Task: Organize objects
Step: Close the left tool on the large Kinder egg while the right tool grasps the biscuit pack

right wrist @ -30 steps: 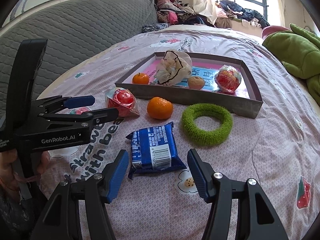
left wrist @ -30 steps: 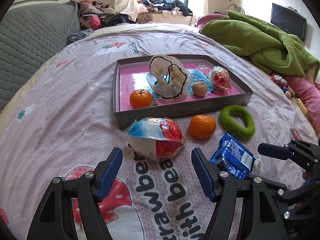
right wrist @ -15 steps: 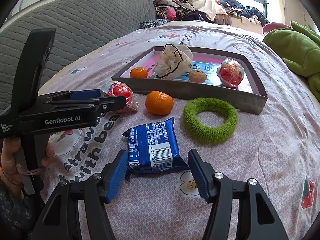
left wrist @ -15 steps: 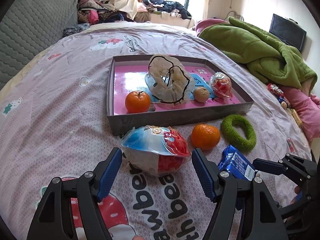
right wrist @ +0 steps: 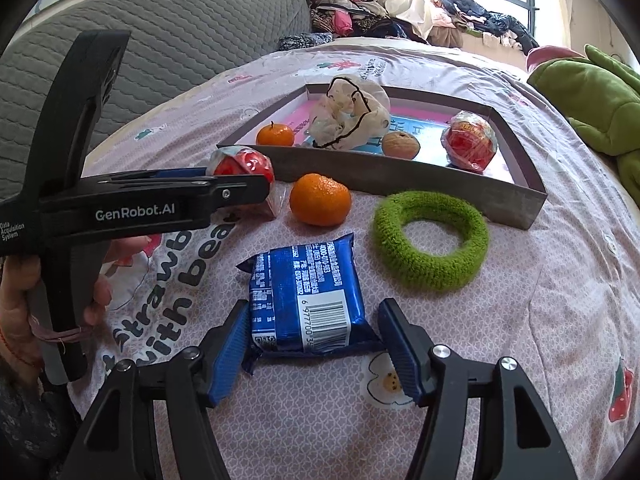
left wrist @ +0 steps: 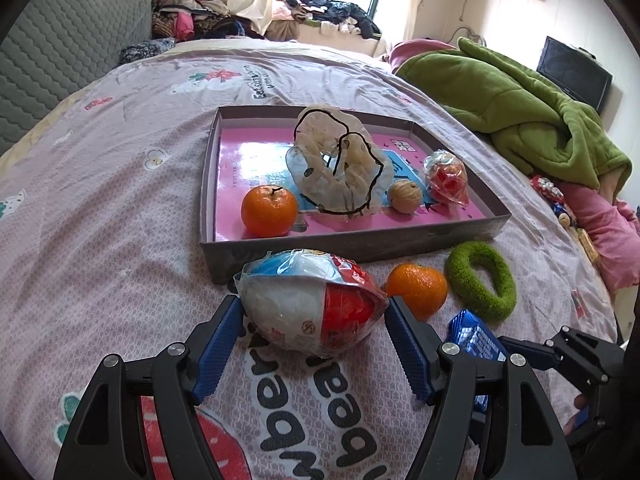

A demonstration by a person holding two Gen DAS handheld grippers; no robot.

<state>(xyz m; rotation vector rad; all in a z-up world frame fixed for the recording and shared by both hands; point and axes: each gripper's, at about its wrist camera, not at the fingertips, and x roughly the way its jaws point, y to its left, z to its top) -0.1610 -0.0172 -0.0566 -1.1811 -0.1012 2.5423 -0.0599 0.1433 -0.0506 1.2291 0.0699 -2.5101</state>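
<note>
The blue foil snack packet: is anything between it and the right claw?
Nothing visible. The blue foil snack packet lies flat on the pink bedsheet, between the opening jaws of the right claw; the pads do not press it. The green fuzzy ring lies beyond.

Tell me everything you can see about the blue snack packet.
The blue packet is a flat, shiny, foil-like wrapper, roughly square, with crimped ends, white print and a white barcode panel facing up. It looks sealed and slightly puffed. It lies flat on the pink printed bedsheet, outside the tray, apart from the mandarin and green ring. The right gripper straddles its near end, jaws opening, pads not pressing it.
</note>
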